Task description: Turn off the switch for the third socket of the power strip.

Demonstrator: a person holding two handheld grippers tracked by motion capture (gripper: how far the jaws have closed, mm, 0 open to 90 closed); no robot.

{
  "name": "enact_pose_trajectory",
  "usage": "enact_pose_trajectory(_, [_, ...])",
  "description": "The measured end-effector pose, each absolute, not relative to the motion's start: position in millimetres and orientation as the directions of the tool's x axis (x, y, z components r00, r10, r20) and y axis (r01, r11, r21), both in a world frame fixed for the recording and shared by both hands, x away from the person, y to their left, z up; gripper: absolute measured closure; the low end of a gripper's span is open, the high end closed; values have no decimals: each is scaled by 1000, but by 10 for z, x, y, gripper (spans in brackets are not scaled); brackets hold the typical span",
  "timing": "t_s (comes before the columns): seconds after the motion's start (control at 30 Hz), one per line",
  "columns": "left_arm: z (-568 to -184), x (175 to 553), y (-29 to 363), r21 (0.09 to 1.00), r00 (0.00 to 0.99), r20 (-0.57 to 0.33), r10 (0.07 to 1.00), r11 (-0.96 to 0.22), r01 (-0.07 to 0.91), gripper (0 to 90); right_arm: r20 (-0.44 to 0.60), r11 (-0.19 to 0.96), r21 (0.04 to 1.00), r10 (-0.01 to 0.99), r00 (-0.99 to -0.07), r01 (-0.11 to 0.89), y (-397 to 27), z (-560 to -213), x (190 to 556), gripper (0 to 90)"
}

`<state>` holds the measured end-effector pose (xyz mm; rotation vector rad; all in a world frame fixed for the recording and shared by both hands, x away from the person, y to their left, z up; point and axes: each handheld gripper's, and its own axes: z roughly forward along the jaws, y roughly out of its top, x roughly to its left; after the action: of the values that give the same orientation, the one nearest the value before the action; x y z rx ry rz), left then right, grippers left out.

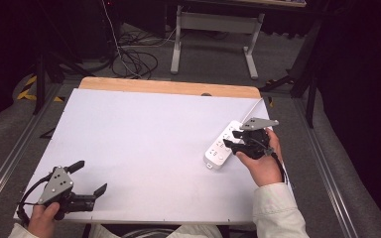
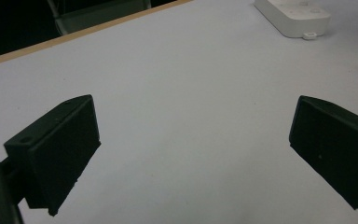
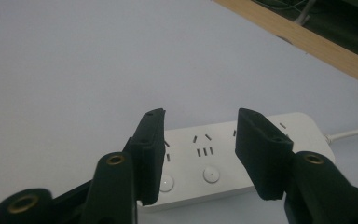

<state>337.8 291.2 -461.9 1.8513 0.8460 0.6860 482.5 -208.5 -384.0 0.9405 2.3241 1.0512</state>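
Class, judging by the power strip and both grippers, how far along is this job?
Barely begun. Done: nothing visibly changed. In hand: the right gripper hovers open over the power strip, near its buttons. Left: the left gripper sits open, apart from it; nothing is gripped or plugged in.

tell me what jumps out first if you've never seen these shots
A white plastic power strip lies at the right side of the white table, with the right gripper poised over it, jaws apart and holding nothing. The left gripper sits wide open near the table's near-left corner, far from the strip.
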Motion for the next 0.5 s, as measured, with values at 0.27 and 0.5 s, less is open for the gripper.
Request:
enact_pose_trajectory(0.27, [-4620,3381,2913,916,602,94,793,-305,259,20,-86,460,805,715,-694,375,-2150,-3772,4609,428])
enact_pose_trajectory(0.5, [-4620,3378,2909,915,603,99,791,-310,257,20,-35,409,842,692,-721,352,-2213,-3758,4416,418])
